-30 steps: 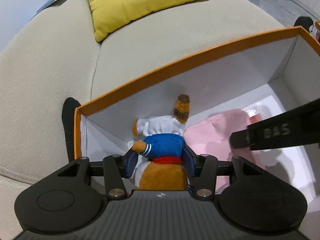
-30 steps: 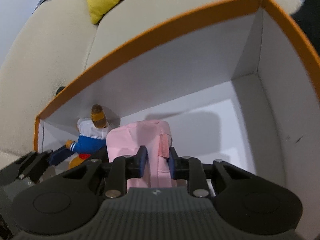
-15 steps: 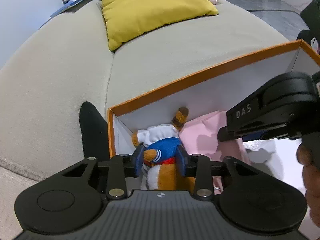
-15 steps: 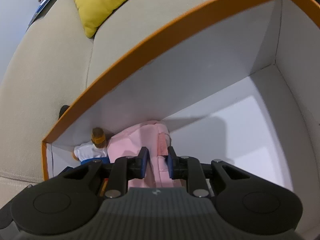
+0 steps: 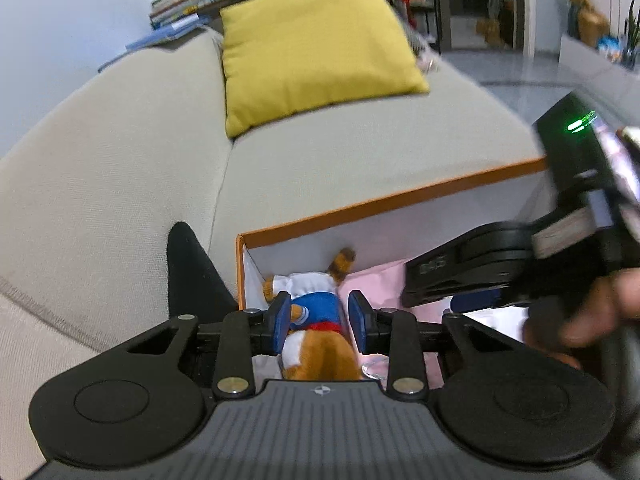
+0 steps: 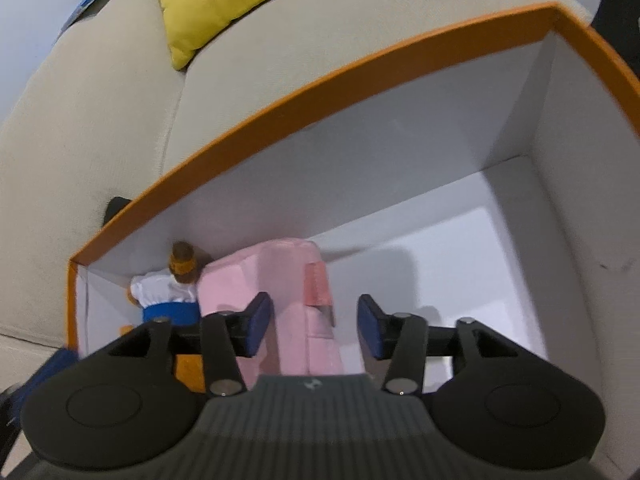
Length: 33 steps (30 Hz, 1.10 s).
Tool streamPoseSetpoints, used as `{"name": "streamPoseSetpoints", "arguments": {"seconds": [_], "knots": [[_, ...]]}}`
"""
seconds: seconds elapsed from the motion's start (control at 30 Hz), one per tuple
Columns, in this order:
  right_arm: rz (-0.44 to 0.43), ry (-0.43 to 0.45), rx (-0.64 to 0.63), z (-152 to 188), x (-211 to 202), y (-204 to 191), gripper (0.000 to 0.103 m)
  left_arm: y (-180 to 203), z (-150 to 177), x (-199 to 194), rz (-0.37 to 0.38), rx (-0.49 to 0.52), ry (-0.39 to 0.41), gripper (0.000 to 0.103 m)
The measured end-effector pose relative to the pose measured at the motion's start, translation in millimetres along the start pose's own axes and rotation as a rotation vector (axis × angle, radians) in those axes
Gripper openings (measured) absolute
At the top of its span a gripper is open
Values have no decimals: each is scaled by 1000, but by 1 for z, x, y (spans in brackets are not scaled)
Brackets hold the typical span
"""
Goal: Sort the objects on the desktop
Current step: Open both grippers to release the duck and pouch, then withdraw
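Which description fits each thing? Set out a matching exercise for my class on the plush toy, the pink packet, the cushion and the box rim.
Things:
1. plush toy
2. pink packet
3. cushion
4. box rim

Descriptions:
A. orange
B. yellow, lying on the sofa
C. in the box's left corner, in a blue and white outfit
D. in the box, between the right tool's opening pads

Pairs: 1-C, 2-D, 3-B, 4-A

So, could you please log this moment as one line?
left gripper: open, not touching plush toy | right gripper: jaws opening, pink pouch between, unpressed | both items in orange box
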State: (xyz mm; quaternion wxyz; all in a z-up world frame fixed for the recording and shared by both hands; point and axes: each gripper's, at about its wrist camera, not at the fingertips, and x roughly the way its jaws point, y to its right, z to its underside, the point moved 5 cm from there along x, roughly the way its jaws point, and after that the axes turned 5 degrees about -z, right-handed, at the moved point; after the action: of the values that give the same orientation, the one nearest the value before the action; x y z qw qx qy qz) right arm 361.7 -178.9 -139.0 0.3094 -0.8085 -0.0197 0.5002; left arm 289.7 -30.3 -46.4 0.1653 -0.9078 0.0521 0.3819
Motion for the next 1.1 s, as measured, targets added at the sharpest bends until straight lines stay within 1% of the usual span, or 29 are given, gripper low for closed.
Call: {"name": "streamPoseSetpoints", "arguments": {"seconds": [0.1,0.13,0.17,0.3,0.4,0.57,0.73,0.8,0.97,1.1], "knots": [[23,27,-25,3,-14,0,59,-1,5,-22,19,-16,29,36],[31,36,-35,5,-20,-1,63,-2,7,-29,27,-24,35,36],[31,46,-42,5,-24,0,64,-4,9,-34,35,-40,39,37],[20,83,-92,12,-51,-2,67,-11,21,-63,72,-100,48,37],[-10,109,-140,23,-71,-11,68,-9,31,-82,85,-105,62,37],[-108,166,-269,57,-120,-14,69,1,57,-118,120,-116,74,37],[-142,219,-420,105,-153,-8,70,8,88,-139,160,-165,74,37],[-147,218,-451,123,-162,0,70,13,101,-144,173,-187,69,37],[-128,228,-467,157,-174,26,70,22,131,-145,191,-229,38,37],[-99,230,-495,182,-175,46,70,31,149,-144,176,-238,37,37]]}}
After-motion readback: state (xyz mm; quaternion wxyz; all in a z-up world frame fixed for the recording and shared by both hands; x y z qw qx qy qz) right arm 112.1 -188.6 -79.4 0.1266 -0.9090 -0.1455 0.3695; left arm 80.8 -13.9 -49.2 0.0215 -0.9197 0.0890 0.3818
